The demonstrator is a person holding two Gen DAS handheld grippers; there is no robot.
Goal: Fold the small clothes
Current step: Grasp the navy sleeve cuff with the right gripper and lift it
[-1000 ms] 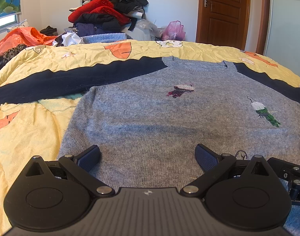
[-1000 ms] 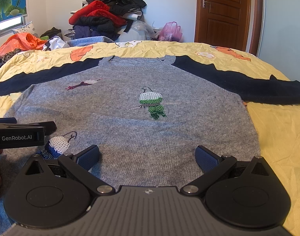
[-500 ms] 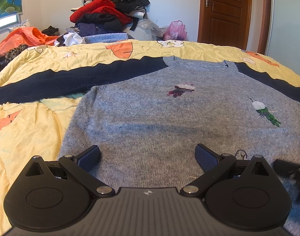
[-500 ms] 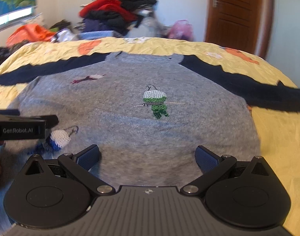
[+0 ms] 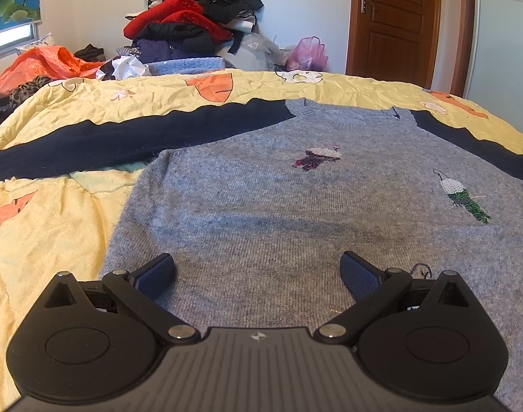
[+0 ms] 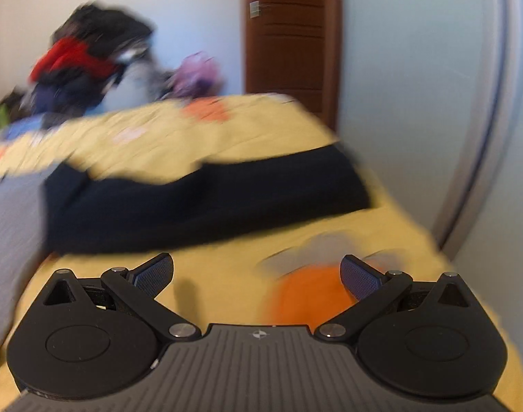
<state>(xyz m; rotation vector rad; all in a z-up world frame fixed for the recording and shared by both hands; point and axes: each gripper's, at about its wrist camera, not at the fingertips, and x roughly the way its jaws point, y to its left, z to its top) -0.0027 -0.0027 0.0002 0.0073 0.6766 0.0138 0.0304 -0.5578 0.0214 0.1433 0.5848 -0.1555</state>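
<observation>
A grey knit sweater (image 5: 295, 213) with dark navy sleeves lies flat, front up, on a yellow quilt (image 5: 48, 226). Its left sleeve (image 5: 124, 137) stretches out to the left. My left gripper (image 5: 258, 271) is open and empty, low over the sweater's bottom hem. In the blurred right wrist view, my right gripper (image 6: 258, 271) is open and empty over bare quilt (image 6: 220, 274), just in front of the right navy sleeve (image 6: 199, 206). The grey body (image 6: 11, 226) shows at the left edge.
A heap of clothes (image 5: 193, 24) and an orange bag (image 5: 45, 65) lie behind the bed's far edge. A pink bag (image 5: 308, 55) sits by a brown door (image 5: 395, 24). A white wall (image 6: 416, 103) stands close beyond the bed's right edge.
My right gripper has swung fast to the right, from over the sweater's body to the right sleeve, and has left the left wrist view. My left gripper has stayed put.
</observation>
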